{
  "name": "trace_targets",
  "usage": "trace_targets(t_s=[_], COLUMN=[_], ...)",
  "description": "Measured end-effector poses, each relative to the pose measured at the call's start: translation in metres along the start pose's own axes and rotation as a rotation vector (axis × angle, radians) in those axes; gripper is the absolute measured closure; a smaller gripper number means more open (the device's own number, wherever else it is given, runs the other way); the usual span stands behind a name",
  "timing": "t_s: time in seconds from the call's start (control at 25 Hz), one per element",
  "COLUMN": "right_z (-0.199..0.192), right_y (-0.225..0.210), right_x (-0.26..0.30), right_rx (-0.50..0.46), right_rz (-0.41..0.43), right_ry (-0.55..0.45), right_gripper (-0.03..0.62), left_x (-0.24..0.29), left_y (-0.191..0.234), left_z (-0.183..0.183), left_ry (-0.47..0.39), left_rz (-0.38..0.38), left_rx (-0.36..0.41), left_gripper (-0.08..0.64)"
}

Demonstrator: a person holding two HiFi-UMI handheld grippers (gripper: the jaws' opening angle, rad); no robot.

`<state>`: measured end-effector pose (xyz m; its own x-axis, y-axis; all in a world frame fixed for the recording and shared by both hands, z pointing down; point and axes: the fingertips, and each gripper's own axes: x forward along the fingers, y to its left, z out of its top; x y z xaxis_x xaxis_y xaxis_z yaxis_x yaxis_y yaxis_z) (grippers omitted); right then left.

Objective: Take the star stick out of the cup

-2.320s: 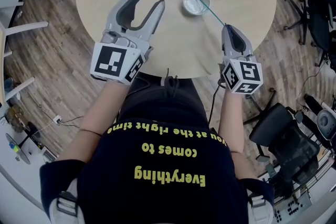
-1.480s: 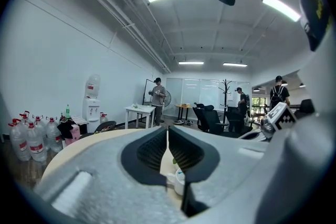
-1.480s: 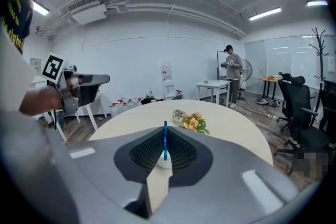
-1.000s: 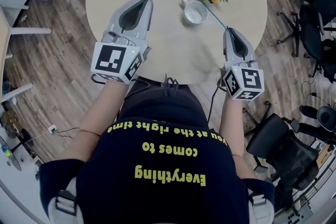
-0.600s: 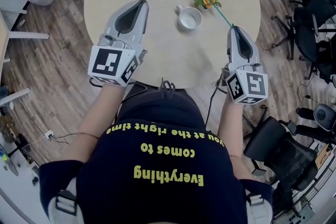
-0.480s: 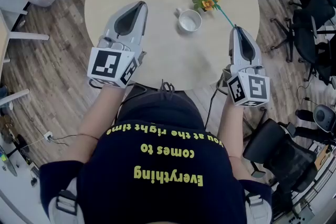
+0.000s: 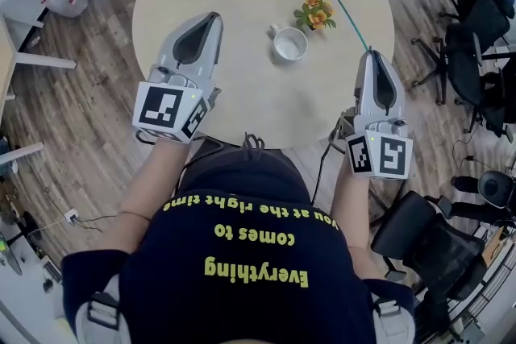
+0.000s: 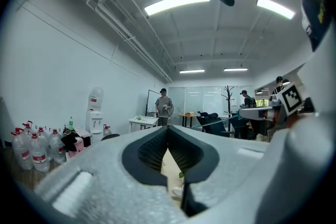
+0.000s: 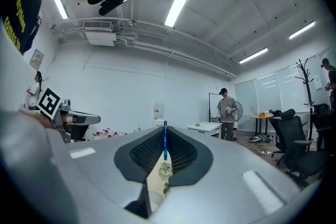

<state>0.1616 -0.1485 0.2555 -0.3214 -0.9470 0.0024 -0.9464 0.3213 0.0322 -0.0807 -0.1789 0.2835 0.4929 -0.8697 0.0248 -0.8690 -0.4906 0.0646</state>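
Your right gripper fingers pinched on star stick, stick clear of cup, your left gripper fingers together, empty

Bright, even white light falls from ceiling lamps, which burn out to white glare in both gripper views. The tabletop is evenly lit, with only faint, soft shadows. The head view is sharp but bows at its edges. Both gripper views are round fisheyes with black corners. The left tongs and right tongs blur close to the lens.
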Motion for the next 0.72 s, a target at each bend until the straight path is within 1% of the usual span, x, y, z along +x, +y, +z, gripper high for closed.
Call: trace_targets(t_s=[0.24,0.56,0.72], right_z=[0.013,0.017,0.015], right_y=[0.006,0.011,0.009], right_x=[-0.005,-0.003,-0.002], right_rx=[-0.028,-0.037,-0.011], right_rz=[-0.027,-0.024,-0.023], right_ry=[-0.078,-0.085,-0.083], right_gripper=[0.563,0.563,0.563], left_x=[-0.001,0.002,0.003], left_y=[0.004,0.006,0.006], left_z=[0.004,0.007,0.006], left_ry=[-0.009,-0.009,-0.006], left_rz=[-0.005,-0.012,-0.015], left_rx=[0.003,0.003,0.002], left_gripper=[0.555,0.555,0.555])
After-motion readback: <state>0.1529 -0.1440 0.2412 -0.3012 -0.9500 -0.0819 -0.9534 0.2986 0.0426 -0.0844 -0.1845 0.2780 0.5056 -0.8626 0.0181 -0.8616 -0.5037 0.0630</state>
